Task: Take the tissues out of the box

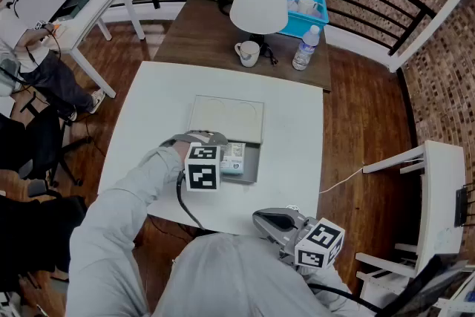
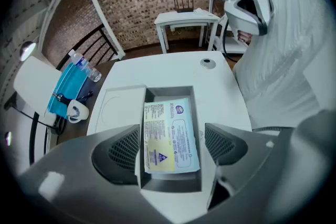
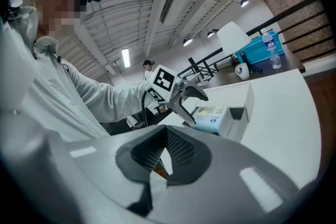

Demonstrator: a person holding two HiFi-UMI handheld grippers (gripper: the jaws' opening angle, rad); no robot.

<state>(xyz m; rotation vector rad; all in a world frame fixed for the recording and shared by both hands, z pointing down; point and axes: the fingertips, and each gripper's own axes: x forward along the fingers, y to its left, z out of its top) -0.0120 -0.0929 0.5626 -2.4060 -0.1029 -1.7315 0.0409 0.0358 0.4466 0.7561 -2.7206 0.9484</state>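
— While the left gripper (image 2: 173,148) hangs over the box (image 2: 170,185), how do its jaws stand?
— Wide apart, one on each side of the box, pressing on nothing; the tissue pack (image 2: 169,134) lies flat inside the box, between the jaws and below them; the box sits about the middle of the table (image 2: 173,68), a little toward the near edge, with its lid (image 2: 118,110) folded flat toward the far edge.
— And the right gripper (image 3: 166,139)?
— Jaws together on nothing; it sits off the near right corner, well apart from the box.
— So what could go wrong?
— As I judge it, the jaws line up with the box walls rather than with the pack; closing from there would clamp the box itself, and box and tissues would come up as one; the pads need to drop inside the walls, and the gap beside the pack looks slim, so a pad may catch a rim and tip or shove the box.
— Anything else?
— The pack looks film-wrapped and soft; a shallow pinch could slip off it; and with nothing steadying the box, a snug pack may drag it upward; the right gripper pressing a wall down would guard against that.
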